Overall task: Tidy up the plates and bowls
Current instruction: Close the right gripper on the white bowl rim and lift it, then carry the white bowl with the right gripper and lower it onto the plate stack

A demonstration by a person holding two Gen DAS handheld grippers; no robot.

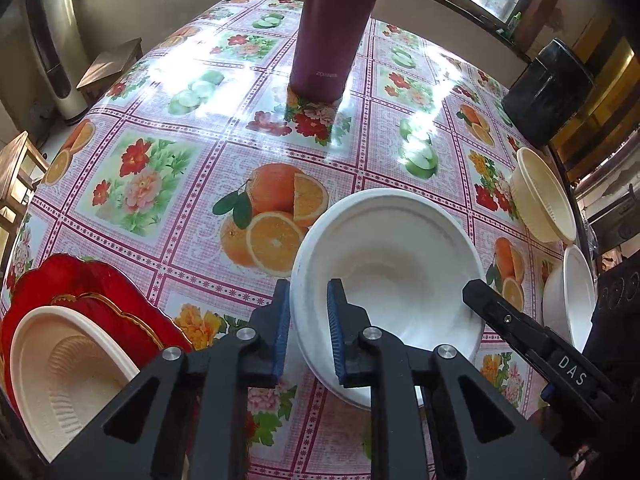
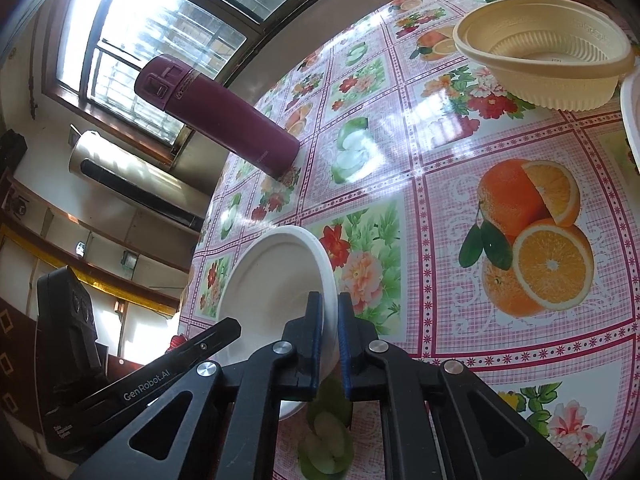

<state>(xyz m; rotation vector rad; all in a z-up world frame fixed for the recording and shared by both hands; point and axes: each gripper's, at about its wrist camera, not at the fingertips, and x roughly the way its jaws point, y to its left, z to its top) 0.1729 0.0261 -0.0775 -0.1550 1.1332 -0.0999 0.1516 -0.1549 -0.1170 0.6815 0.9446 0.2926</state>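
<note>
Two grippers were clamped on one white bowl point(image 1: 394, 264). Left gripper point(image 1: 309, 332): blue pads pinched the bowl's near-left rim, one pad inside, one outside. Right gripper point(image 2: 329, 340): jaws nearly together on the thin rim at the opposite side, wall between the pads. Bowl sat tilted over the fruit-print tablecloth point(image 1: 192, 208). Ahead of the left gripper stood a maroon flask point(image 1: 332, 28). To its left, a cream bowl point(image 1: 60, 372) rested on a red plate point(image 1: 84, 284). Ahead and right of the right gripper sat a ribbed cream bowl point(image 2: 544, 64), well apart from the held one.
</note>
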